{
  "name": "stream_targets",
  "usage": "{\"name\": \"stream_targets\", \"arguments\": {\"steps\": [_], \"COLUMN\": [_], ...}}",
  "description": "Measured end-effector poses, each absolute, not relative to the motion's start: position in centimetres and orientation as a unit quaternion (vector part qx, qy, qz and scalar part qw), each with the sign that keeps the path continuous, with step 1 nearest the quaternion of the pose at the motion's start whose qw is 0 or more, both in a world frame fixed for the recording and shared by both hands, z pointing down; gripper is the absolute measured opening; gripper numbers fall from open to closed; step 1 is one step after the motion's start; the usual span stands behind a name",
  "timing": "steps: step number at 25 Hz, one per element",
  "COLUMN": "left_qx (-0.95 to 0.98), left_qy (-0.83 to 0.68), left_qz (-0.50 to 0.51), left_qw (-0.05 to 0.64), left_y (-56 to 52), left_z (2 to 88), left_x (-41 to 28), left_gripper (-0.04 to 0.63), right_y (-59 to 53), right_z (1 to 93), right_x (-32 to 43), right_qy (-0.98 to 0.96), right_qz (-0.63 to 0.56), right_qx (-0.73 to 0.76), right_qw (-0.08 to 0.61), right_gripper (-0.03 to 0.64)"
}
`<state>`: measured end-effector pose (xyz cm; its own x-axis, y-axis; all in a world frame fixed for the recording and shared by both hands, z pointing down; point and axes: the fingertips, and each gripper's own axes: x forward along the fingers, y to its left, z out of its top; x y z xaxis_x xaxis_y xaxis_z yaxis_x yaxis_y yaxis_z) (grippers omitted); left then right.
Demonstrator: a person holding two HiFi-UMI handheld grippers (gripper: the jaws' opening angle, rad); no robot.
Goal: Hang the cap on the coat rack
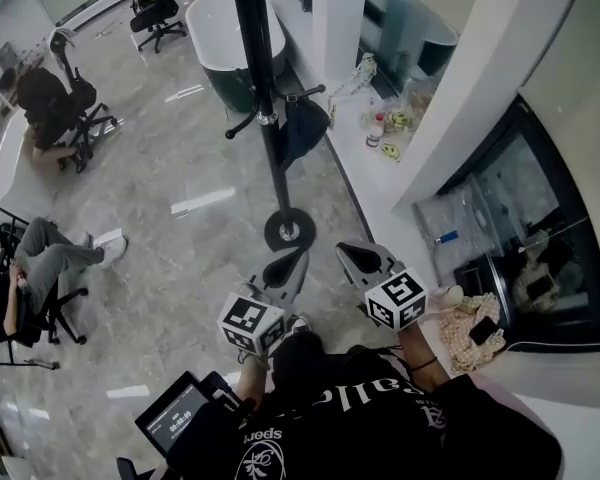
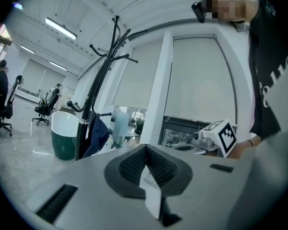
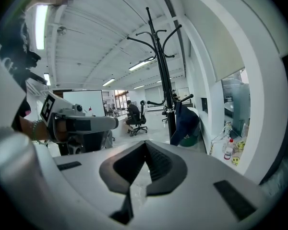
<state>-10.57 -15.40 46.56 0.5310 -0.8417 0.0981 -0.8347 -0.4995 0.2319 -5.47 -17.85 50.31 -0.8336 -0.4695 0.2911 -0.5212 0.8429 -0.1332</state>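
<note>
The dark navy cap (image 1: 302,128) hangs from a low hook of the black coat rack (image 1: 265,88), beside its pole. No gripper touches it. Both grippers are held low, close to the person's body, short of the rack's round base (image 1: 289,230). My left gripper (image 1: 285,266) is shut with nothing between its pads. My right gripper (image 1: 358,258) is shut and empty too. In the left gripper view the cap (image 2: 97,135) hangs on the rack (image 2: 93,99) beyond the left gripper (image 2: 145,159). The right gripper view shows the cap (image 3: 186,123) on the rack (image 3: 162,75) past the right gripper (image 3: 145,150).
A green and white tub (image 1: 240,38) stands behind the rack. A white ledge (image 1: 365,183) on the right carries bottles (image 1: 377,133); nearer me a cloth with a phone (image 1: 475,328) lies on it. Two people sit on office chairs (image 1: 50,108) at the left. A tablet (image 1: 180,418) sits by my waist.
</note>
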Motion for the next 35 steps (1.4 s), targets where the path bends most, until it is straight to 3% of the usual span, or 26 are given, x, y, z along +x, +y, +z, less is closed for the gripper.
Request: {"name": "stream_targets", "arguments": {"steps": [18, 35], "left_qx": [0.833, 0.842], "left_qy": [-0.526, -0.522], "left_qz": [0.003, 0.028], "left_qw": [0.170, 0.134], "left_y": [-3.4, 4.3], "left_z": [49.8, 49.1], "left_x": [8.8, 10.2], "left_gripper": [-0.002, -0.003], "right_y": [-5.0, 1.9], "right_z": [52.7, 52.4], "right_x": [11.6, 12.0], "right_qy": [-0.967, -0.967], "right_qz": [0.122, 0.137], "right_qx": [0.179, 0.183], "right_qw": [0.133, 0.114], "right_gripper": [0.015, 0.015]}}
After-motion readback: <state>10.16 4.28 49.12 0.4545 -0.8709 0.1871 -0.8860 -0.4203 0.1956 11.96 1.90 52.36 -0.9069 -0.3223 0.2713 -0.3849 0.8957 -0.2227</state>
